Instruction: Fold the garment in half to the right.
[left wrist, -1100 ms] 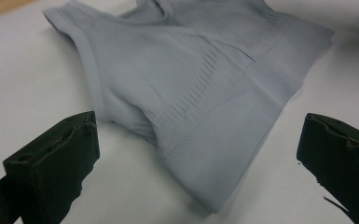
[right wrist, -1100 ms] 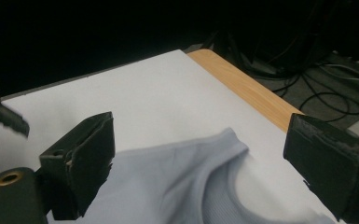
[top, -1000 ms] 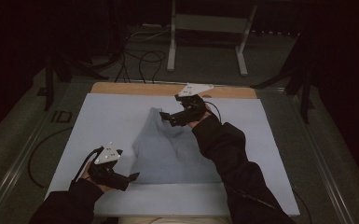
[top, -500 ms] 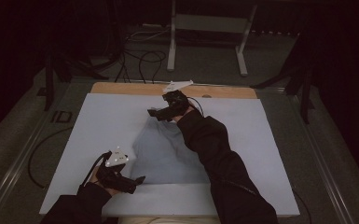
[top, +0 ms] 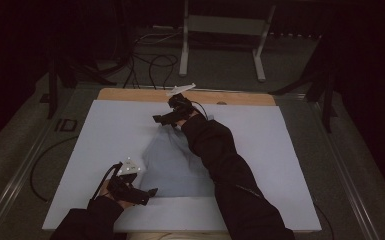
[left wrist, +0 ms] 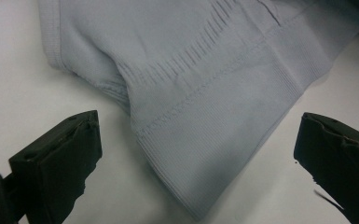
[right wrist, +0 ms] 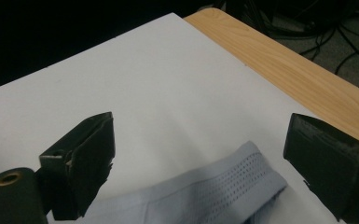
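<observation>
On the table [top: 290, 150], a white sheet covers all but a wooden strip along the far edge. Mid-table, a pale blue garment [top: 172, 165] lies flat, running from near the far edge toward the near edge; I judge it is spread for folding. My right gripper [top: 161, 119] is at the garment's far end, jaws released, the perforated band just below them, apparently ready to take that end. My left gripper [top: 150, 192] sits at the near-left corner of the garment, jaws released either side of the ribbed hem [left wrist: 224, 154], touching nothing.
</observation>
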### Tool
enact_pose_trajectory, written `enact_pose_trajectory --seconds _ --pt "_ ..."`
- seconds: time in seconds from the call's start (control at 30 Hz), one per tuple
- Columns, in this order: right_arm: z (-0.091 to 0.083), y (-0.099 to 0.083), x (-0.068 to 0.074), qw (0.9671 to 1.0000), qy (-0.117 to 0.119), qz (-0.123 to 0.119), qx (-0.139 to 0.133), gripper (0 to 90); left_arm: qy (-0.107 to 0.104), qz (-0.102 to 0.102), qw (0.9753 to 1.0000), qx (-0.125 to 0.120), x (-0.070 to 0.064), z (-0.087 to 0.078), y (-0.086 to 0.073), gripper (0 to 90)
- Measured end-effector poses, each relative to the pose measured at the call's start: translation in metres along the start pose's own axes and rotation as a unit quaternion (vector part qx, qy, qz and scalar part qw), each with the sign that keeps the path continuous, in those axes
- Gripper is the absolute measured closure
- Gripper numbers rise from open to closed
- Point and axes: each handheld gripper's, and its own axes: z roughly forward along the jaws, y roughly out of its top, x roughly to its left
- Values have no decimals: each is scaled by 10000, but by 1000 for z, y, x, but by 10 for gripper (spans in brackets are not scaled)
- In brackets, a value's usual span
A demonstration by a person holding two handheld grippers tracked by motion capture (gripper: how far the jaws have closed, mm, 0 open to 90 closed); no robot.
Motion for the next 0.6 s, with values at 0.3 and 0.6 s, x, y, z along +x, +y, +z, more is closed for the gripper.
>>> enact_pose_trajectory --seconds 0.3,0.6 --pt "25 -1 -7 9993 -221 104 266 91 44 -203 9997 89 2 1 -3 133" --pt "50 -7 -19 9955 -489 256 767 166 112 -425 9988 227 0 5 -8 240"
